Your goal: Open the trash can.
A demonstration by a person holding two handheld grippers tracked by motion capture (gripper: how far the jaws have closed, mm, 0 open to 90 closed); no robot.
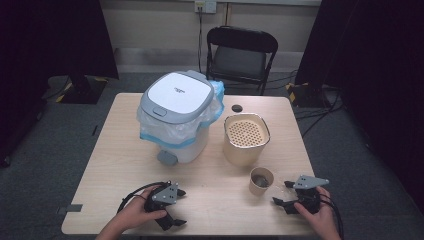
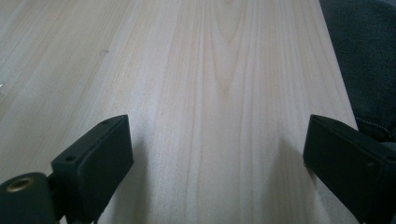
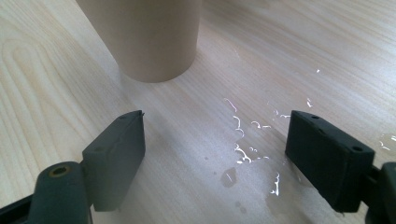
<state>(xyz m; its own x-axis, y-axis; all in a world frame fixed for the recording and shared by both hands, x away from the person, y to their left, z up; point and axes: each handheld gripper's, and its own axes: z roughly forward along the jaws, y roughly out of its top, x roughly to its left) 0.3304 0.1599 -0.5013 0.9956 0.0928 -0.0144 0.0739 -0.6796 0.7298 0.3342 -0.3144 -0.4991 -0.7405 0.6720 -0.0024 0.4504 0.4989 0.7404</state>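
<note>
On the near edge of the table (image 1: pixel 115 150), as the high view has it, the left gripper (image 1: pixel 176 207) lies in the person's left hand (image 1: pixel 134 214) close to the near left corner, its jaws spread with nothing between them. The right gripper (image 1: pixel 283 193) sits by the near right corner in the right hand (image 1: pixel 320 217), jaws also spread wide and empty, pointing at a paper cup (image 1: pixel 261 181) that stands just beside it. Farther in stand a beige strainer pot (image 1: pixel 245 139) and, toward the far left, a lidded bin (image 1: pixel 176 116) lined with a plastic bag.

Along the left gripper view, the two black jaws stand far apart over bare wood, near the table's edge.

Along the right gripper view, the jaws are equally wide apart and grip nothing. The paper cup (image 3: pixel 148 37) stands upright ahead of them, apart from both. A clear wet film (image 3: pixel 252 140) glints on the wood between the jaws.
</note>
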